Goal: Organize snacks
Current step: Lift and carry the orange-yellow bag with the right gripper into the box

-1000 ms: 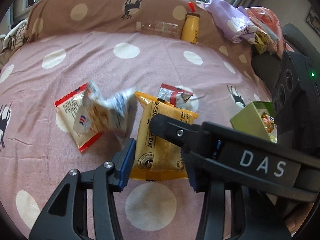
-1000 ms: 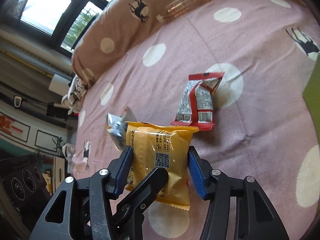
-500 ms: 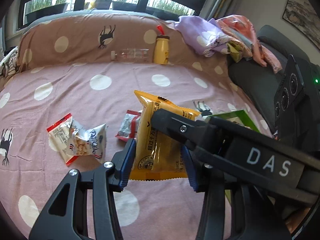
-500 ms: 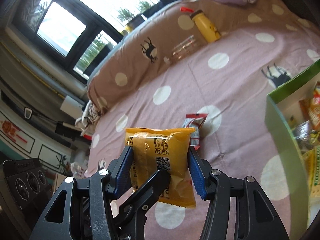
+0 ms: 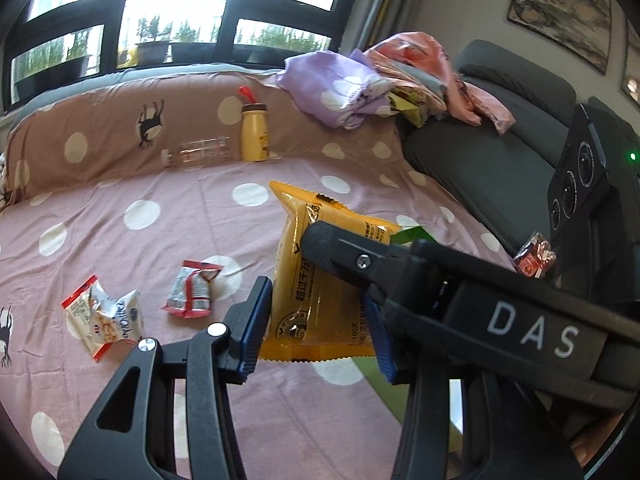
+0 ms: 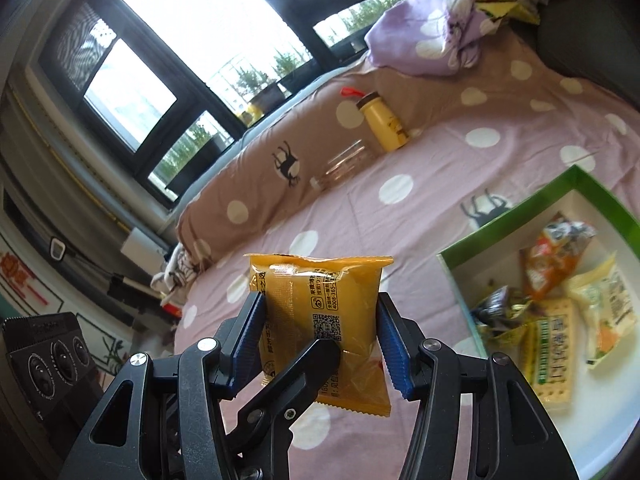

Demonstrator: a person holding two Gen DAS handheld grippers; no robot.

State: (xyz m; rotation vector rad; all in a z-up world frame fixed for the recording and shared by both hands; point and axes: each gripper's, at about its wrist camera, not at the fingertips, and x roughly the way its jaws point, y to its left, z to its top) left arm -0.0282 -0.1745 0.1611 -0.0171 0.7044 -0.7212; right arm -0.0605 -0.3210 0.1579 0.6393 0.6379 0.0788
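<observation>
**Yellow packet held by both grippers, box off to the right**

Left wrist view: left gripper (image 5: 316,332) is closed on the glossy yellow-orange foil snack packet (image 5: 320,280); blue pads press its left and right edges near the bottom seam. Packet stands upright, long axis running up and away from the jaws, clear of the pink polka-dot bedsheet (image 5: 140,248). One black finger of the right gripper (image 5: 340,244) crosses in front of the packet from the right; which parts of it touch is hard to read here. A sliver of green edge (image 5: 412,234) shows just right of the packet, mostly hidden behind the tool. Still loose on the sheet, well left: a small red-and-silver sachet (image 5: 194,290) and a white-and-red crumpled cracker bag (image 5: 104,316).

Right wrist view: right gripper (image 6: 320,334) also clamps the same packet (image 6: 320,304) across its width, jaws roughly half open, pads on both side edges. A left-gripper finger (image 6: 296,376) overlaps the lower front. The green-rimmed white cardboard box (image 6: 576,178) lies on the sheet to the right and slightly far of the packet, open top, several wrapped snacks inside.

Judgement: the coming move hinges on the box being right of the jaws; right gripper is nearer. Left should let go first, then carry rightward and drop flat.
</observation>
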